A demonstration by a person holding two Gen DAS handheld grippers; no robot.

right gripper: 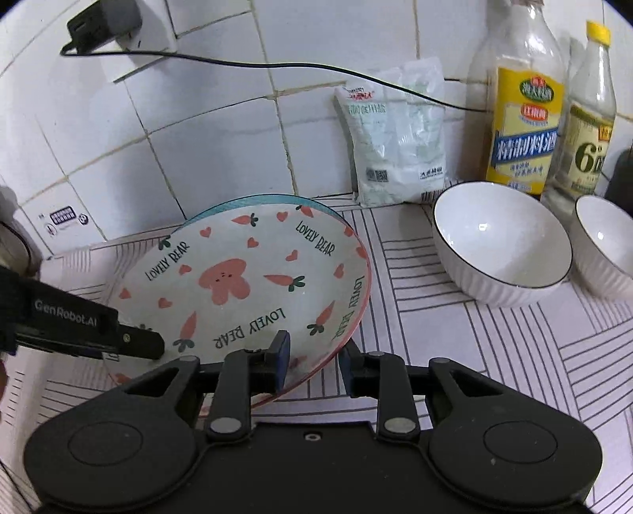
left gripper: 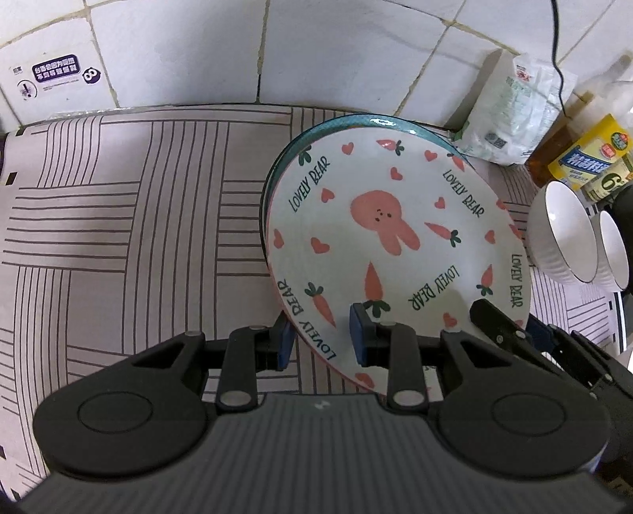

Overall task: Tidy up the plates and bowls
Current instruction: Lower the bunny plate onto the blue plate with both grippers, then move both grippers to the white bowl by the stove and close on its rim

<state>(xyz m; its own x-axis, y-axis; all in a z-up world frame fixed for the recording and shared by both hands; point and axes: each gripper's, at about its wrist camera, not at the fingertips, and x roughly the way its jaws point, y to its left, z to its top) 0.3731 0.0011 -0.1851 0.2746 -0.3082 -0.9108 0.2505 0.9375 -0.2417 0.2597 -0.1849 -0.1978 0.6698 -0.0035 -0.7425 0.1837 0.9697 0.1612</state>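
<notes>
A white plate with a pink rabbit, carrots and "LOVELY BEAR" lettering lies on top of a teal-rimmed plate. My left gripper straddles the rabbit plate's near-left rim, one finger above and one below, jaws a plate's width apart. My right gripper straddles the near-right rim the same way; its finger also shows in the left wrist view. The left gripper's finger shows in the right wrist view. Two white bowls stand to the right.
The counter has a striped mat. A white tiled wall is behind. A white packet, two bottles and a plugged-in charger with cable stand at the back.
</notes>
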